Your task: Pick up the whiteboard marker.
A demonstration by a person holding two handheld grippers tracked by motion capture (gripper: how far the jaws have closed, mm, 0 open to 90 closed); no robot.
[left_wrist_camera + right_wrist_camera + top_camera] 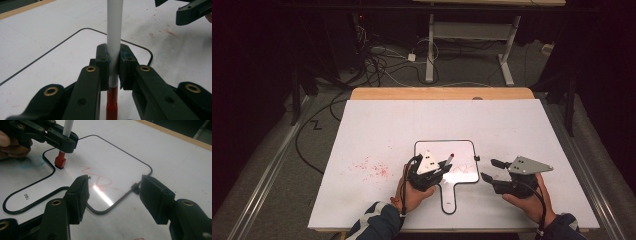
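High view, near to far. At the bottom edge, two sleeved forearms enter the frame. Lower centre: the left gripper [435,172] is clamped on a white marker [447,161] with a red end, its jaws pressing both sides of the barrel (the left gripper view shows the barrel [114,37] upright between the pads). Lower right: the right gripper [492,170] stands apart, holding nothing; in its own view the jaws straddle the board's corner without touching it. Between the grippers, at centre, lies a small whiteboard [462,150] with a black rim and a handle pointing toward the bottom edge, bearing red scribbles [98,180]. The marker's red end [60,161] hovers at the board's surface. Left of centre, red specks [372,167] dot the white table [512,115].
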